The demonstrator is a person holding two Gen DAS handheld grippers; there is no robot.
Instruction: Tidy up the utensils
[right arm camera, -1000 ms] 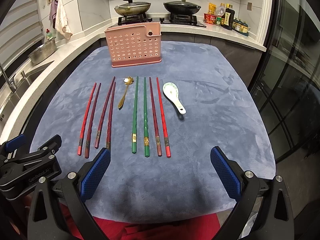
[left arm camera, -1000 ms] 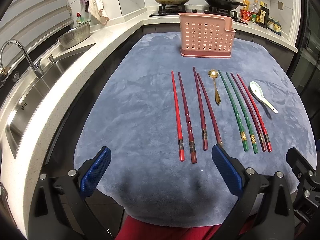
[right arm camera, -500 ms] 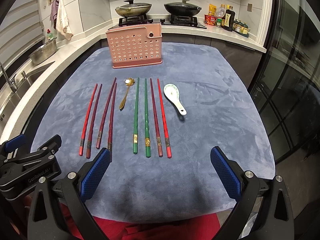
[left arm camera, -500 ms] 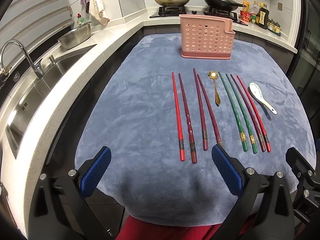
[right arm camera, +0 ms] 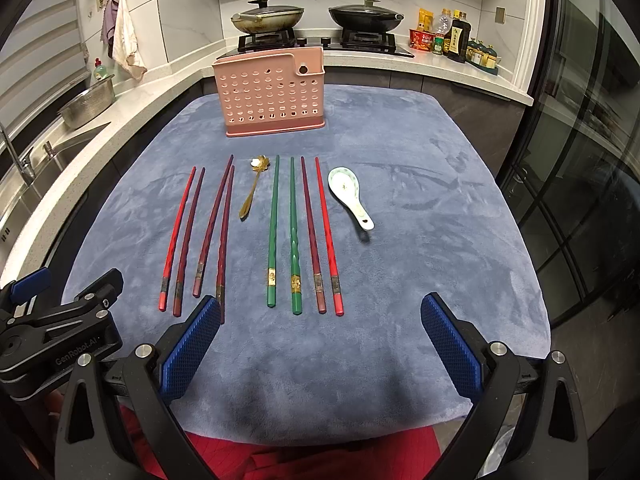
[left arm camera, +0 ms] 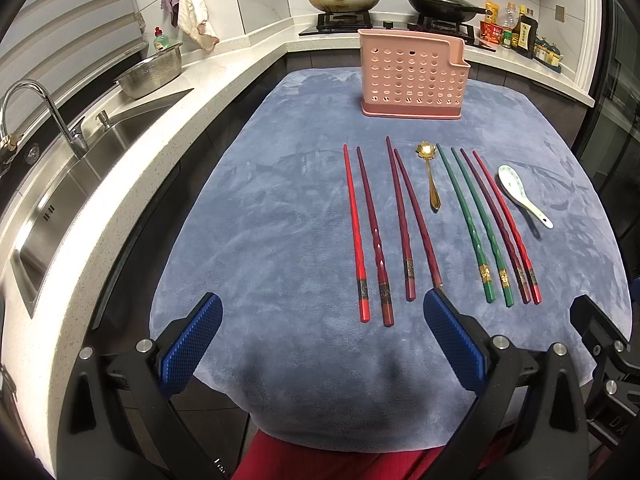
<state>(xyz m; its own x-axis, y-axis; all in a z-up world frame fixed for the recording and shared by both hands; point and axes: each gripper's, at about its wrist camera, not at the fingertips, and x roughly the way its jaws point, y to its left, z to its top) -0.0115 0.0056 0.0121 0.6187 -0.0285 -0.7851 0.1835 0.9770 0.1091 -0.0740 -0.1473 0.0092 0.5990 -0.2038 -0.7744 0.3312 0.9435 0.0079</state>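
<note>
Several chopsticks lie side by side on the blue cloth (left arm camera: 280,208): red and maroon ones (left arm camera: 354,228) at the left, a green pair (right arm camera: 284,228) and a maroon and red pair (right arm camera: 320,232) at the right. Between the groups lies a gold spoon (left arm camera: 430,176), also the gold spoon (right arm camera: 252,188). A white ceramic spoon (right arm camera: 352,196) rests furthest right. A pink perforated utensil holder (left arm camera: 414,76), the same holder (right arm camera: 272,96), stands upright behind them. My left gripper (left arm camera: 320,344) is open near the front edge, its right finger beside the maroon chopstick ends. My right gripper (right arm camera: 320,344) is open too, empty.
A steel sink (left arm camera: 68,184) with a tap and a metal colander (left arm camera: 150,74) sit on the white counter at the left. Two lidded pans (right arm camera: 316,18) stand on the stove behind, with bottles (right arm camera: 452,38) at the right. A dark glass door (right arm camera: 580,160) borders the right side.
Both grippers have eased slightly forward and up over the cloth; the utensils lie where they were.
</note>
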